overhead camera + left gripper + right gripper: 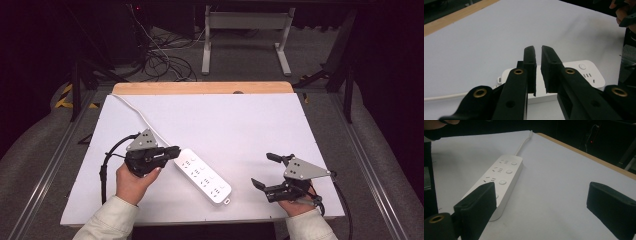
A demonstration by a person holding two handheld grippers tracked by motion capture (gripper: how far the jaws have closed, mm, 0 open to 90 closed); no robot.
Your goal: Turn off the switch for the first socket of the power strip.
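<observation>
Centrally, a white rectangular plastic power strip (203, 176) with several socket rows and round buttons lies diagonally on the white-covered table (240, 125), its white cord (142, 117) running toward the far left corner. Just beside its upper end, the left gripper (174, 149) has jaws nearly pressed together on nothing. Well apart, the right gripper (265, 170) has jaws spread wide, empty.

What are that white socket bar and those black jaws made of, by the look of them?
The socket bar looks like smooth white plastic: moulded rounded edges, faint sheen. The right gripper has jaws ending in matte black pads, seemingly rubber or foam: dull, slightly grainy. The left gripper looks alike, with brass-coloured rivets.
</observation>
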